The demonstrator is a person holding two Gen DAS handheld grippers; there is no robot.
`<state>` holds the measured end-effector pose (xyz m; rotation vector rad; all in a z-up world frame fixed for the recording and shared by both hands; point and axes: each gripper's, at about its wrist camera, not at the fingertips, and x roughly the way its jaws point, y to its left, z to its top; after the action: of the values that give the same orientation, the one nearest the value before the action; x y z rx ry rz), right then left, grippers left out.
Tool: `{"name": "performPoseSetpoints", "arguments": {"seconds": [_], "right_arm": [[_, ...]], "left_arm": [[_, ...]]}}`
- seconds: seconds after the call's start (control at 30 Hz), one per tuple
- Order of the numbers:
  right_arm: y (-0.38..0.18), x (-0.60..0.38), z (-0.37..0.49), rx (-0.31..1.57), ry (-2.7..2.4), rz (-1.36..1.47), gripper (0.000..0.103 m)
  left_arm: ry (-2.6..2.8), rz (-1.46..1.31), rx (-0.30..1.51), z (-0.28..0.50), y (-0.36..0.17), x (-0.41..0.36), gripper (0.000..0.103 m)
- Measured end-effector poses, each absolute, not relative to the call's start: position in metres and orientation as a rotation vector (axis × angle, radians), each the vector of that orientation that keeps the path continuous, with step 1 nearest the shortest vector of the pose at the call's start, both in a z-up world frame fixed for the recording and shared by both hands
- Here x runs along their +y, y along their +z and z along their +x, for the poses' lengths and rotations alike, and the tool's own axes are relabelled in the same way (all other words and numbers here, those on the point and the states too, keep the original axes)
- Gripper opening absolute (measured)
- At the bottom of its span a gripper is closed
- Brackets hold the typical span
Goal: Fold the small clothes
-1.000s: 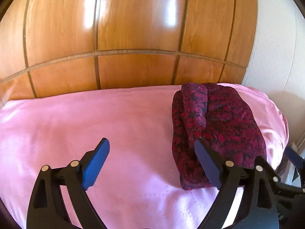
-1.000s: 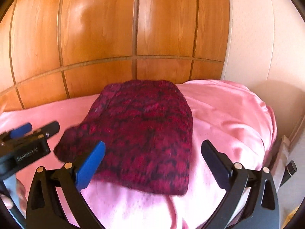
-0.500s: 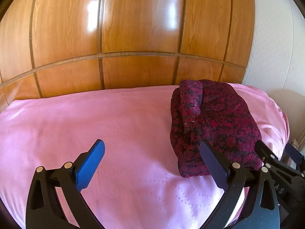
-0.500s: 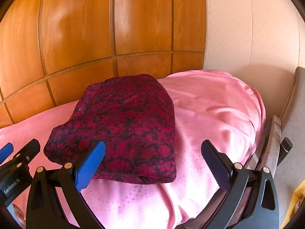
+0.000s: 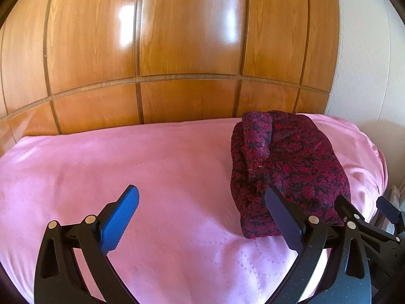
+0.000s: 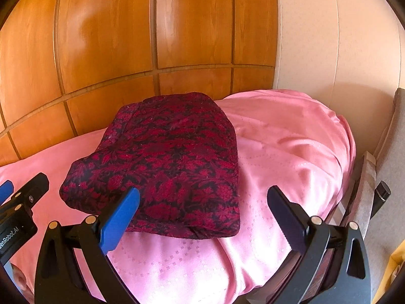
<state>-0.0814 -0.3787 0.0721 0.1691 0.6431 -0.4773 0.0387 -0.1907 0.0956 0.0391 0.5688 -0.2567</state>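
Where legible, left gripper (image 6: 15, 202) reads "enRobot.AI".

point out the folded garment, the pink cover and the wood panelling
folded garment (image 6: 172, 162), right wrist view, middle of its top face
pink cover (image 5: 157, 167), left wrist view, bare stretch left of the garment
wood panelling (image 5: 189, 38), left wrist view, upper middle panel

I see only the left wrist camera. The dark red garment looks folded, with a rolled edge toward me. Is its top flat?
Observer: Yes. In the right wrist view the garment shows a smooth, flat top on the pink cover.
Operator: Is the right gripper holding it?
Observer: No. The right gripper is open, with nothing between its fingers.
Operator: What is to the right of the bed?
Observer: A grey padded chair stands beside the cover's edge.
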Motion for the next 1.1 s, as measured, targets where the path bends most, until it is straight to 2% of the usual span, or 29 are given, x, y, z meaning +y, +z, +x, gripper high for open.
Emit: {"name": "performPoseSetpoints", "arguments": {"seconds": [1.1], "right_arm": [[0.0691, -0.3737, -0.0760, 0.658, -0.434, 0.175, 0.100]], "left_arm": [[-0.248, 0.032, 0.555, 0.0386, 0.0991, -0.1887, 0.099]]}}
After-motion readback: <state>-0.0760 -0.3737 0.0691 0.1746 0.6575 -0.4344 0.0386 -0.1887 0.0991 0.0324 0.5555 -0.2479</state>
